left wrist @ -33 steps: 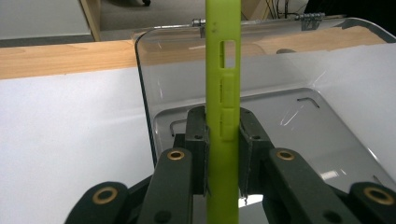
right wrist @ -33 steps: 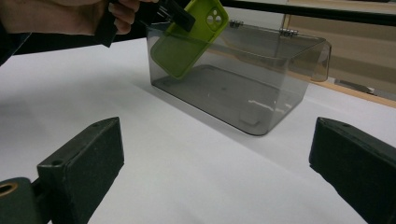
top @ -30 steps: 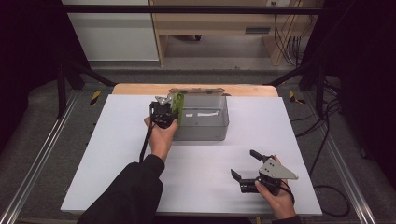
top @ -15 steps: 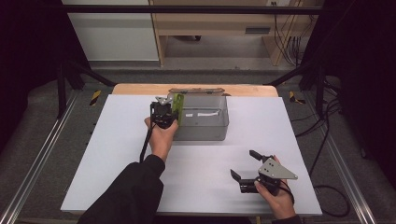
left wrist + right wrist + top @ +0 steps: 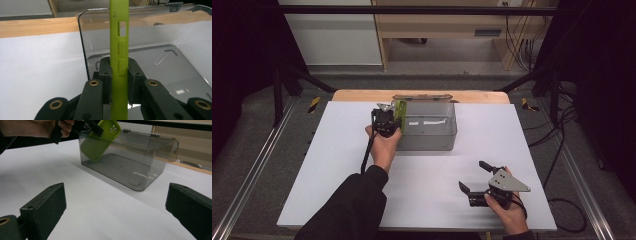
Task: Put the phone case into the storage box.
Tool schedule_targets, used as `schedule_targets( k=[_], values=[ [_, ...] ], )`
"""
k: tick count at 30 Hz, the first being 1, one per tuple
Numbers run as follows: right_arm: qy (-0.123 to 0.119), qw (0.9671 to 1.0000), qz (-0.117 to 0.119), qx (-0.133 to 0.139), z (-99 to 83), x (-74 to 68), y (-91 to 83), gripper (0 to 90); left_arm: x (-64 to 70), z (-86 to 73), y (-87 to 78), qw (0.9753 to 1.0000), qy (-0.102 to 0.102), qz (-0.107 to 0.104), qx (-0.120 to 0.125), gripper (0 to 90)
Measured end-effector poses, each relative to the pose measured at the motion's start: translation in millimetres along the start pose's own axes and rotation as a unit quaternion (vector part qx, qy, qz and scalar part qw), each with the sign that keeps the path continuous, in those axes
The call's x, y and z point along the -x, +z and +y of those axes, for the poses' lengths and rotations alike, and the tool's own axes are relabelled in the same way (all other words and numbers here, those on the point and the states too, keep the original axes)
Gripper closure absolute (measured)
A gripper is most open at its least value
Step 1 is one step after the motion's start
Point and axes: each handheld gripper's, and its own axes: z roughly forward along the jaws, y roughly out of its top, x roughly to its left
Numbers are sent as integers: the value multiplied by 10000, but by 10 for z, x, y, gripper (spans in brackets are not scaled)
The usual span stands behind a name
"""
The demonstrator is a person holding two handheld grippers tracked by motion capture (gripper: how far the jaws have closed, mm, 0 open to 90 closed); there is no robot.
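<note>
- While the left gripper (image 5: 387, 116) clamps a green phone case (image 5: 119, 60) between its jaws, the case hangs tilted over the left end of the clear box (image 5: 432, 142), its lower part inside.
- The box stands at the far edge of the white table (image 5: 337, 165); the near half is free.
- The right gripper (image 5: 477, 180) rests near the front edge with jaws wide apart, holding nothing.
- The case's lower end is cut off in the left gripper view.
- No writing can be read.
</note>
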Motion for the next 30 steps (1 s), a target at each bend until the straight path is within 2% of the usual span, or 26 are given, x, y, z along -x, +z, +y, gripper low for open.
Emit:
schedule_targets(
  k=[20,26,30],
  values=[
    [45,10000,12,-34,2,-6,4,33,17,2,-5,9995,137,247,140,729],
    [62,10000,17,-26,4,-4,1,32,5,6,-1,9996,99,239,114,747],
    [66,10000,12,-19,6,-5,1,32,-3,5,-8,9996,121,159,176,745]
  ],
)
